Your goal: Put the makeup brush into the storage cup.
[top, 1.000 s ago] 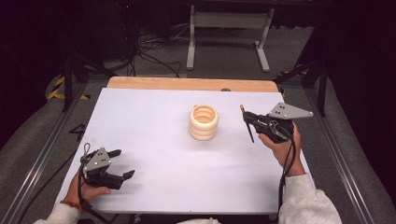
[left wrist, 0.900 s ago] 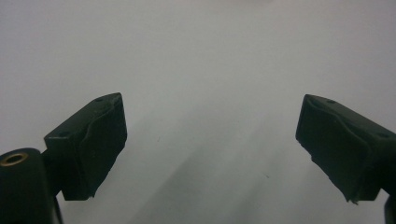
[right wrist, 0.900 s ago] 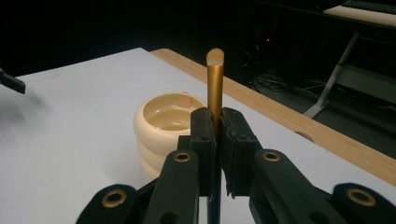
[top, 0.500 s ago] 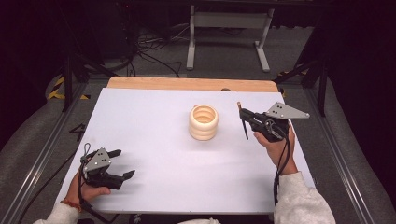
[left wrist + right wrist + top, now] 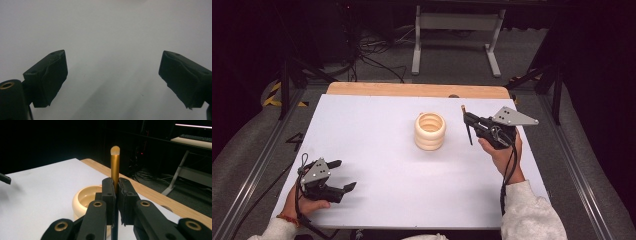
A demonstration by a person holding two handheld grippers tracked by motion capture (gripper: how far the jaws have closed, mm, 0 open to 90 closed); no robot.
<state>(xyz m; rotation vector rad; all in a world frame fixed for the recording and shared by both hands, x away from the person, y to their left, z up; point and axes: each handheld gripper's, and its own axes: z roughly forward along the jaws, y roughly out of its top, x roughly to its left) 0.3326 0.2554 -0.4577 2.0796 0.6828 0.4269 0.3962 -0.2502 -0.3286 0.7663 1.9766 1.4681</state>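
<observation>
The left gripper [image 5: 343, 175] rests low on the white table [image 5: 377, 130], jaws wide apart and empty. Farther off, the right gripper [image 5: 467, 119] pinches a brush [image 5: 115, 165] by its stem, beside the cream holder [image 5: 430, 131]. The thin stem could slip or tip the holder if it catches the rim. Nothing stands between them.

Cup [image 5: 430, 131] glossy cream plastic; board [image 5: 362, 130] matt white; pen [image 5: 115, 165] metallic gold.
</observation>
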